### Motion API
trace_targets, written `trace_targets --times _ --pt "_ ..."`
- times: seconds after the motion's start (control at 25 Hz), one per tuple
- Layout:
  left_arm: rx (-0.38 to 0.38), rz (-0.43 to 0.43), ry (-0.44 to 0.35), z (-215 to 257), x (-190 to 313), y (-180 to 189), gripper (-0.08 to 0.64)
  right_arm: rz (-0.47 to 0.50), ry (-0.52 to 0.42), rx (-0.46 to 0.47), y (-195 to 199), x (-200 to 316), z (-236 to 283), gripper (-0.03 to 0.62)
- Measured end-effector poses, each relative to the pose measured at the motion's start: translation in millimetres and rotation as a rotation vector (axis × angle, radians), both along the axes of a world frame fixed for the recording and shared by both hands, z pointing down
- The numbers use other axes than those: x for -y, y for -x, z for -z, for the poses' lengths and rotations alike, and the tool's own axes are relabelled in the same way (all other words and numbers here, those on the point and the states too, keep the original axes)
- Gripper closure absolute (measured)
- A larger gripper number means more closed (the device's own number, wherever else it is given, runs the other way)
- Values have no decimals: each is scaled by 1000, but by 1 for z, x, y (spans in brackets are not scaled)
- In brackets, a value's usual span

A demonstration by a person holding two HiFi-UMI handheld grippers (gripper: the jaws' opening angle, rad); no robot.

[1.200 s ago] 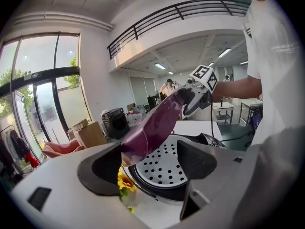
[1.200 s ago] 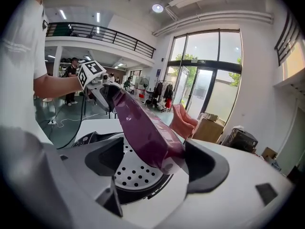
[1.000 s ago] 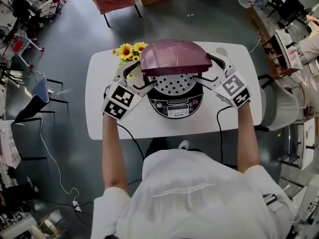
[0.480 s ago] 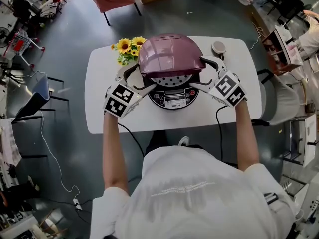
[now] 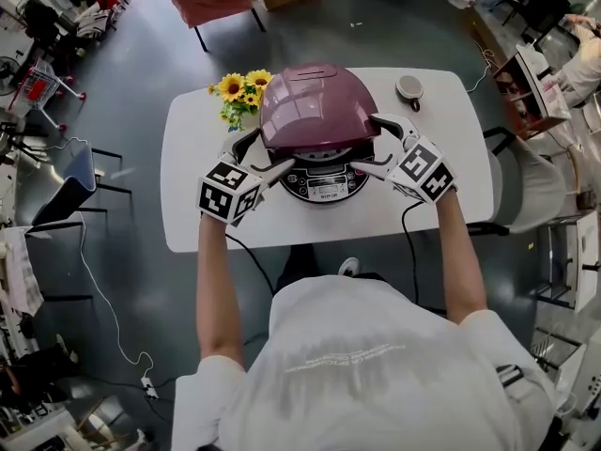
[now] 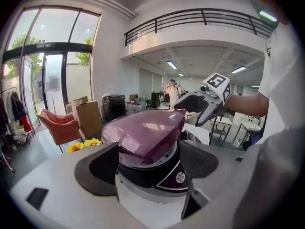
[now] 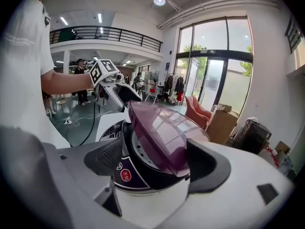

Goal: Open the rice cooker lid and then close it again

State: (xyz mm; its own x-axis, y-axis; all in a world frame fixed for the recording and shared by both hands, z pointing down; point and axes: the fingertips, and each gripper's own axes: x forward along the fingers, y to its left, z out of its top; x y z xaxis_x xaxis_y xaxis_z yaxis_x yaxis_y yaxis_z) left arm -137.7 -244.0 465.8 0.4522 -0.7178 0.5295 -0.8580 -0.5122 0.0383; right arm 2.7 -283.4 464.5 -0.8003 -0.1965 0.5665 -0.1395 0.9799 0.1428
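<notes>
- One rice cooker (image 5: 325, 186) stood mid-table (image 5: 188, 209), its single maroon lid (image 5: 315, 111) tilted slightly ajar.
- Two tools flanked it: the left gripper (image 5: 269, 153) and right gripper (image 5: 369, 144) angled downward on outstretched arms, jaws spread wide around the lid's opposite edges.

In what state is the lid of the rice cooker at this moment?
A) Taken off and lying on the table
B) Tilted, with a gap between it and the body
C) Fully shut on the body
B: both gripper views show the purple lid slanting above the cooker body, with its front edge raised.
</notes>
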Motion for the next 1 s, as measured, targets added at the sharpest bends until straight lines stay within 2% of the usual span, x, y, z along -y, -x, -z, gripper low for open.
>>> trace_targets --times 0.24,0.44,0.76,1.0 --pt "-51 22 36 -10 -4 -1 161 -54 80 60 1 0 -7 181" --pt "-111 48 110 -29 -8 -3 161 -93 231 93 -1 -3 -25 183" --pt "-208 105 148 -42 -7 -1 163 -148 203 59 1 -5 -45 189" --pt "-207 141 146 -47 -5 3 169 -237 216 90 -3 9 -47 309"
